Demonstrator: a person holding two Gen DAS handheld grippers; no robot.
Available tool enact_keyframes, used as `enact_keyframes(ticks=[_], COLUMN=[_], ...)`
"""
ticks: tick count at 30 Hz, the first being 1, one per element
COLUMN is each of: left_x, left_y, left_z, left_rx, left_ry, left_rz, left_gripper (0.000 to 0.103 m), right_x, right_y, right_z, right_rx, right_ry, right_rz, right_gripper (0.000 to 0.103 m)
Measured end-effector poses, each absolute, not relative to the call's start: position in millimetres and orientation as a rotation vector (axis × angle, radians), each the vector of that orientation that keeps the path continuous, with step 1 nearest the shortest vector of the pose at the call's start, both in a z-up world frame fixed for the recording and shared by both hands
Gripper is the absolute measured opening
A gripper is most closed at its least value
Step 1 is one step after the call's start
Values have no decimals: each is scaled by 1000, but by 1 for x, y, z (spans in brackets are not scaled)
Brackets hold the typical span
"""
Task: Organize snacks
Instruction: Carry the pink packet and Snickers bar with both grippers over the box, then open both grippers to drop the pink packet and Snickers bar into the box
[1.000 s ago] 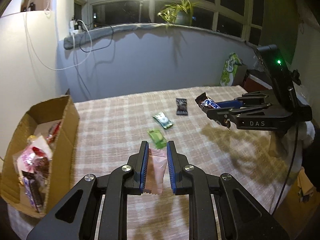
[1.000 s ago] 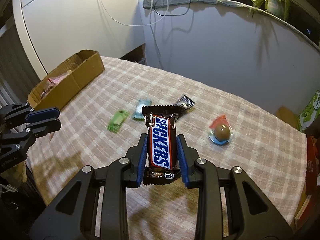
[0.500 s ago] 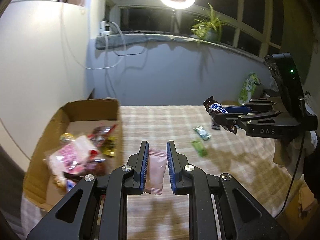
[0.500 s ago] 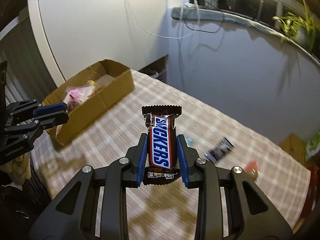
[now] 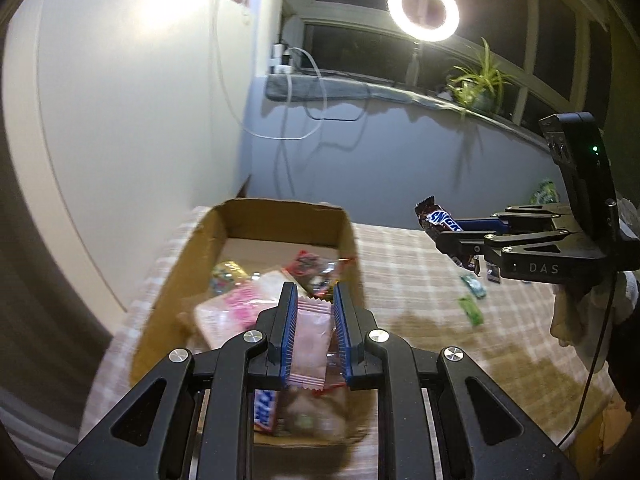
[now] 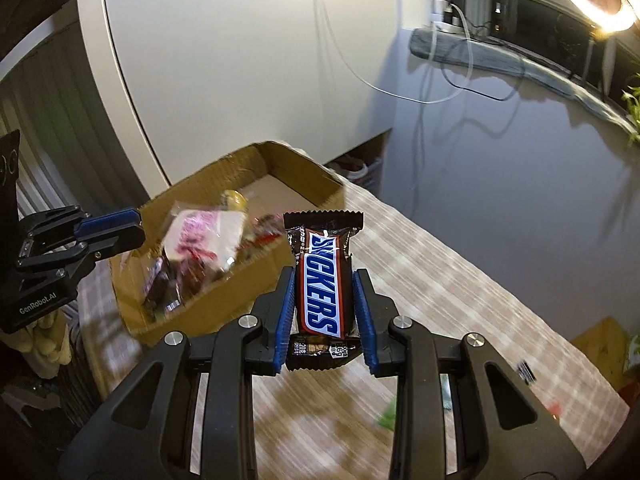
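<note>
My left gripper (image 5: 313, 300) is shut on a pale pink snack packet (image 5: 310, 340) and holds it over the near end of the open cardboard box (image 5: 256, 216), which holds several wrapped snacks. My right gripper (image 6: 325, 280) is shut on a Snickers bar (image 6: 322, 280), held upright above the table just right of the box (image 6: 296, 168). The right gripper also shows in the left wrist view (image 5: 444, 232), right of the box. The left gripper shows in the right wrist view (image 6: 120, 228), at the box's left edge.
The checked tablecloth (image 5: 420, 280) carries loose green snacks (image 5: 471, 310) and a blue-green one (image 5: 474, 285) to the right. A black packet (image 6: 526, 371) lies far right. A white wall and a grey ledge with cables (image 5: 320, 88) stand behind the table.
Both grippers have swung left toward the box with their snacks still held. The left gripper now hangs over the box; the right gripper has come close beside it.
</note>
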State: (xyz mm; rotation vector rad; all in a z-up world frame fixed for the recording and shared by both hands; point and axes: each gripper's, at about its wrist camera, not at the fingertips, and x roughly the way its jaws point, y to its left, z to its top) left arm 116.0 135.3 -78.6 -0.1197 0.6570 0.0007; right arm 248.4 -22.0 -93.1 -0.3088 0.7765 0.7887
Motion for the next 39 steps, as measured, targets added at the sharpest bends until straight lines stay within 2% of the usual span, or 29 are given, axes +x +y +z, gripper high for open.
enact_keyframes(ticks=[17,32,34,35,36,37,39], left_x=[142,152,152,153,152,152,151], left_y=[187,191,191,191,191,191,191], left_z=[-81,-85,-85,-85,-85,-84,-83], left_rx=[-169,-176,-176,-174,-172,-170,-171], left_ry=[663,675,677,677,676,675,669], left_rz=[52,48,50,52,55,60,63], left_gripper=[17,18,20,26,34,38,41], right_x=[274,282,281,281,282,281,280], right_y=[62,89,90,89,89,88,84], right_z=[-110,-119,-119,-118,-118,-117,-115], right_rx=[-331,-349,-354,-356,-356,-356,-354], right_ry=[836,849,845,841,840,835,811], right_rz=[865,894,890,887,885,880,865], right_gripper=[30,30,30,30,36,50,63])
